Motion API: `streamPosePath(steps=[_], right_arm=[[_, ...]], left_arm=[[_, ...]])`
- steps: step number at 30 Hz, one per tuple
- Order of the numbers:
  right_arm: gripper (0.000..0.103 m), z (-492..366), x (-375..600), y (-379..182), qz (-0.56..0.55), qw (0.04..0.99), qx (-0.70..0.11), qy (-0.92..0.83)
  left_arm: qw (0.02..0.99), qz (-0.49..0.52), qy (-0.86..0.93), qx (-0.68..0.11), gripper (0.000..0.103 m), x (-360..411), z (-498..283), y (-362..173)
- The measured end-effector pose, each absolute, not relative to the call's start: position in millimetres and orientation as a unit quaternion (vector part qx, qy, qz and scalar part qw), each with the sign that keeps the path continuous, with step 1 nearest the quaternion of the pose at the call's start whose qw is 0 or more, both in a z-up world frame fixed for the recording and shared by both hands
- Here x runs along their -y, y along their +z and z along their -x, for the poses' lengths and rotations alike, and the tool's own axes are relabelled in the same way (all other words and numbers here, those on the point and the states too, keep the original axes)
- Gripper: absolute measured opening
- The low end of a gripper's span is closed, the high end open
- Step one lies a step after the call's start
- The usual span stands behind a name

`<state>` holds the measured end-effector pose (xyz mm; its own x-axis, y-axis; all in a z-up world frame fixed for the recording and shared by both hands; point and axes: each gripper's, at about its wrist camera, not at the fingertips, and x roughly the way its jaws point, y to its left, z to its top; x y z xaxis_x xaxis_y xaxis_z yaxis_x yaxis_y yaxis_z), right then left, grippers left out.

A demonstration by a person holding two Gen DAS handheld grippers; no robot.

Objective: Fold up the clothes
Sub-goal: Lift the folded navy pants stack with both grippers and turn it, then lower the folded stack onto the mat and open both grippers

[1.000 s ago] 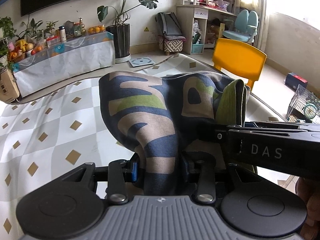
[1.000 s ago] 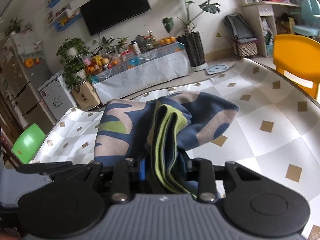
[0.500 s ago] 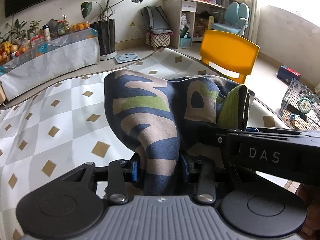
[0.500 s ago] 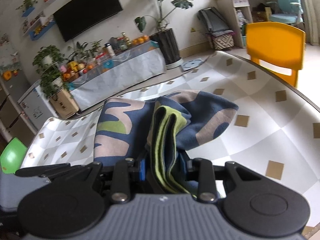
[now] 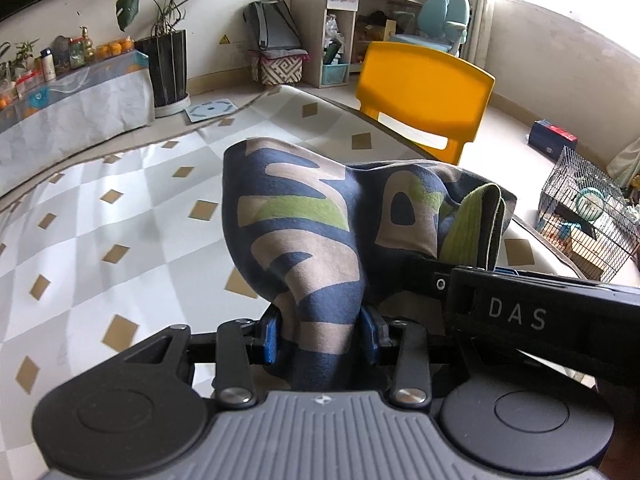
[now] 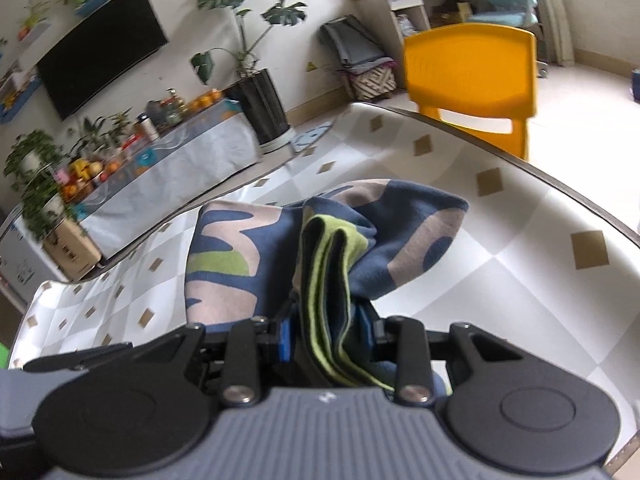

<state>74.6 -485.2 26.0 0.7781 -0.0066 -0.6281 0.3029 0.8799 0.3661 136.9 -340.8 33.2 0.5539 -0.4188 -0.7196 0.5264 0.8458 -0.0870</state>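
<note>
Left gripper (image 5: 320, 330) and right gripper (image 6: 326, 338) each clamp the bunched navy patterned garment (image 5: 304, 224) above the checkered table (image 5: 120, 216).

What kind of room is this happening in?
Most likely a home living room: a black wall-mounted television, a large potted leafy plant, and a cluttered study desk with shelves behind a yellow plastic chair.

Each view sits just behind its own fingers, close over the checkered table (image 5: 120, 208), facing across it into the room. The left wrist view faces toward the yellow chair (image 5: 424, 92); the right wrist view faces further left, toward the television (image 6: 100, 68). Both share the patterned garment (image 5: 304, 232), table and chair
</note>
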Motion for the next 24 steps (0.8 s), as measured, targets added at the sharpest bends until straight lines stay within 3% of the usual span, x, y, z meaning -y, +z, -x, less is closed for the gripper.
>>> streamPosePath(steps=[7,17,24], right_arm=[[0.027,-81,510,7,-0.247,0.910,-0.318,-0.102],[0.031,-80,525,-18,-0.253,0.897,-0.335,-0.139],[0.042,-89,530,-41,-0.284,0.883,-0.353,-0.119]], left_arm=[[0.870,-0.070,-0.283,-0.398,0.038,363,-147,11],[0.864,-0.071,-0.275,-0.415,0.038,365,-155,-12],[0.861,-0.071,-0.267,-0.428,0.038,357,-159,-27]])
